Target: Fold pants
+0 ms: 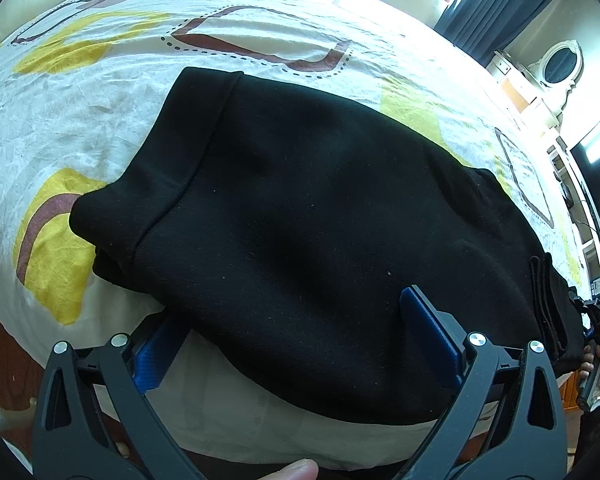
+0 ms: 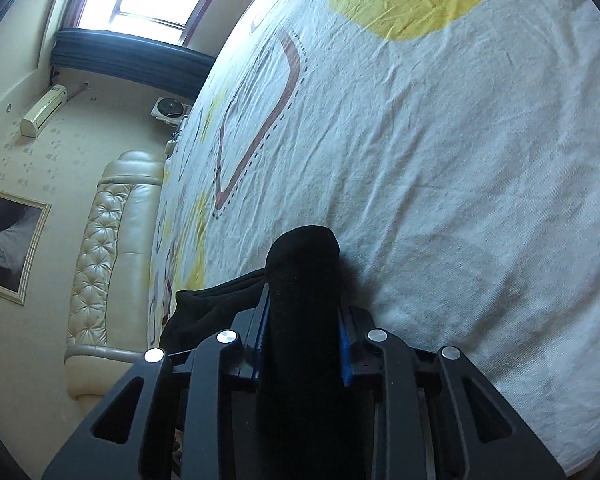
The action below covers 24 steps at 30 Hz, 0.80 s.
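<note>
- Right hand-held gripper (image 2: 303, 312) was clamped on a thick fold of the black pants (image 1: 320, 220)
- Left hand-held gripper (image 1: 296, 344) stood wide apart, pants lying between its fingers on the bed (image 1: 100, 100)

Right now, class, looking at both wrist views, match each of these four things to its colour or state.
Column one:
1. pants
2. left gripper
3. right gripper
4. bedsheet

Column two:
A. jaws closed on black fabric
B. white with yellow and brown shapes
C. black, folded
D. jaws wide apart, one pad under the cloth's edge

Pairs: 1-C, 2-D, 3-A, 4-B
</note>
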Each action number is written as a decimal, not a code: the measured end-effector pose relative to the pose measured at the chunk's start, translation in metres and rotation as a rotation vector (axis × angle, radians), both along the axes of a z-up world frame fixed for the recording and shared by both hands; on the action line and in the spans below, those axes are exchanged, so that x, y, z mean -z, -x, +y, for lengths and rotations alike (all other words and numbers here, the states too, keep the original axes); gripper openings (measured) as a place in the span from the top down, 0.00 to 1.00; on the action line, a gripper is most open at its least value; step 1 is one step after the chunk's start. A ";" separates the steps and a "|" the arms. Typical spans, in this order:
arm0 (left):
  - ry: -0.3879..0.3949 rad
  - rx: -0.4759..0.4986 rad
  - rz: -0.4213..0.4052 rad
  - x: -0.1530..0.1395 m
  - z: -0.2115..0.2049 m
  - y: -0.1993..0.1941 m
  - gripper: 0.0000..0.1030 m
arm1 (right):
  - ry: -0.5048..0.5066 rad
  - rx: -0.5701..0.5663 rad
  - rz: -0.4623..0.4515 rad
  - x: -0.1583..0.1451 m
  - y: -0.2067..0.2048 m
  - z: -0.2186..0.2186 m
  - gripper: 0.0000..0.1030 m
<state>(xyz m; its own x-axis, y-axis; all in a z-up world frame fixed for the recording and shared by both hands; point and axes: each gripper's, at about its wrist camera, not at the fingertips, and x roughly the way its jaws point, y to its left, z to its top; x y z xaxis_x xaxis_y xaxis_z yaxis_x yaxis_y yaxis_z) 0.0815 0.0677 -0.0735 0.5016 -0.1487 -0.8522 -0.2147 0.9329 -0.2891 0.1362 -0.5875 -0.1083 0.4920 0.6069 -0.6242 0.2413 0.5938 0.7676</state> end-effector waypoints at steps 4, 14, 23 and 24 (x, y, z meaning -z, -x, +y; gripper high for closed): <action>-0.002 0.005 -0.002 0.001 0.000 0.000 0.02 | -0.067 -0.007 0.006 -0.001 0.007 -0.005 0.65; 0.007 0.006 0.000 0.001 0.001 0.001 0.02 | -0.118 -0.111 0.003 0.001 0.077 -0.001 0.50; 0.011 0.043 -0.007 0.002 0.000 0.004 0.02 | 0.054 -0.039 0.006 -0.018 0.081 0.010 0.50; 0.008 0.052 -0.007 0.002 0.000 0.004 0.02 | 0.062 0.002 -0.009 -0.026 0.083 0.010 0.34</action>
